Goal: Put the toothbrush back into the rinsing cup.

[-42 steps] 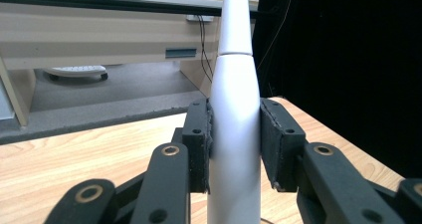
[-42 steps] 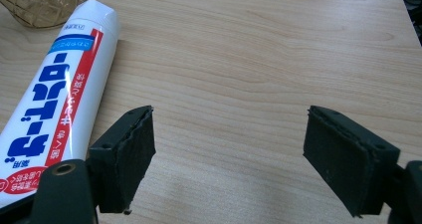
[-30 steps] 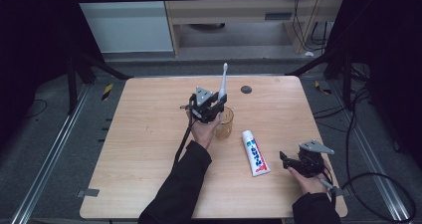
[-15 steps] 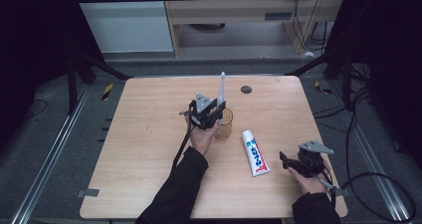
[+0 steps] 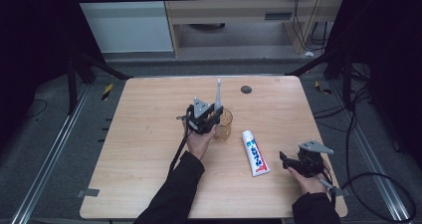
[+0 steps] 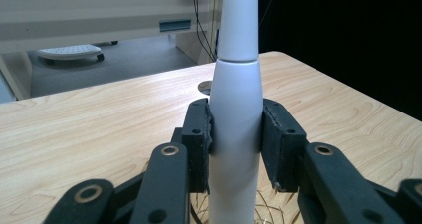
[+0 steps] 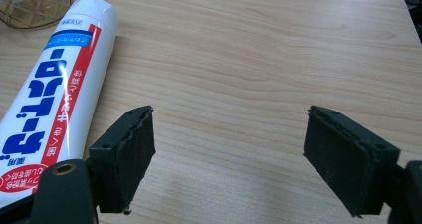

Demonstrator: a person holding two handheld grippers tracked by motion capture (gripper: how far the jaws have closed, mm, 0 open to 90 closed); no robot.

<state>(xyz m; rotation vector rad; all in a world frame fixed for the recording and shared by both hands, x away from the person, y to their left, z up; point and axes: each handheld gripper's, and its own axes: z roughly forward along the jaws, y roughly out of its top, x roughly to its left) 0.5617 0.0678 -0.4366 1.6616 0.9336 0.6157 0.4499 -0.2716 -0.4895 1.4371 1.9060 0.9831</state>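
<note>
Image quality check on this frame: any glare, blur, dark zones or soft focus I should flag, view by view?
High view: table evenly lit, surroundings fall to near black, detail soft. Left gripper view: the toothbrush handle between the left gripper's jaws is sharp but bright, the background soft. Right gripper view: toothpaste tube shows a glare streak; the right gripper casts a faint shadow on the wood.

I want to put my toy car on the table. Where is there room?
The table's left half is bare, left of the left gripper. The far right corner past the dark disc is free too. Crowded: the middle, around the glass, toothbrush and toothpaste.
</note>
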